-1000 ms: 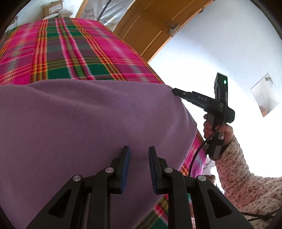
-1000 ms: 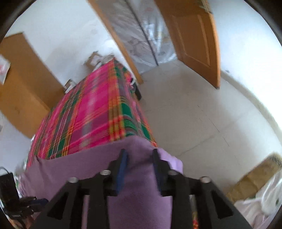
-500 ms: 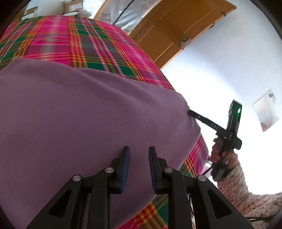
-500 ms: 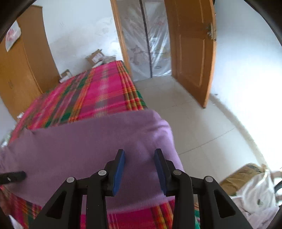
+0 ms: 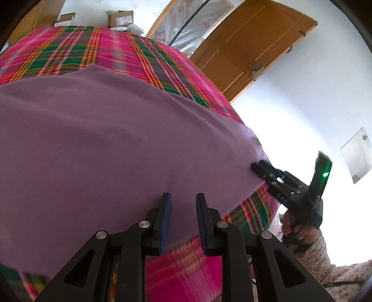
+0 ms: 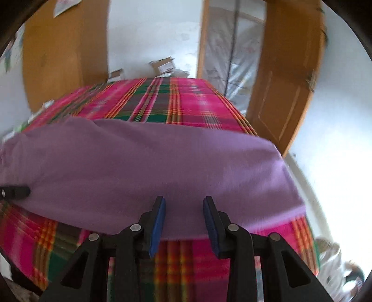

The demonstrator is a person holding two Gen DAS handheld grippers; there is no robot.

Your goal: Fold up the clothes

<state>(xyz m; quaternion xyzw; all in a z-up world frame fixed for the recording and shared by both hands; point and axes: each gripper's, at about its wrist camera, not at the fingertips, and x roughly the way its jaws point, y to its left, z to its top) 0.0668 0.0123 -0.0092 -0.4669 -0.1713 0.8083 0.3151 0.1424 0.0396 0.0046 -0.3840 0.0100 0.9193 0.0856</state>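
A purple garment (image 5: 111,139) lies spread flat on a bed under a pink and green plaid cover (image 5: 97,51). My left gripper (image 5: 183,197) hovers over the garment's near edge, jaws a little apart with nothing pinched. My right gripper (image 6: 184,201) stands open over the near hem of the purple garment (image 6: 162,167), its blue pads clear of the cloth. In the left wrist view the right gripper (image 5: 255,166) reaches the garment's right corner, held by a hand in a floral sleeve (image 5: 325,264). The left gripper's tip (image 6: 21,192) shows at the garment's left edge.
A wooden door (image 5: 251,48) stands open to the right of the bed, before a plastic-covered doorway (image 6: 232,67). Cardboard boxes (image 5: 121,18) sit beyond the bed's far end. A wooden wardrobe (image 6: 65,53) stands at the back left. Pale floor lies to the right.
Both grippers have drawn back toward the bed's near edge, and plaid cover now shows below the garment's hem. The right gripper swung from over the bed's side to face along it.
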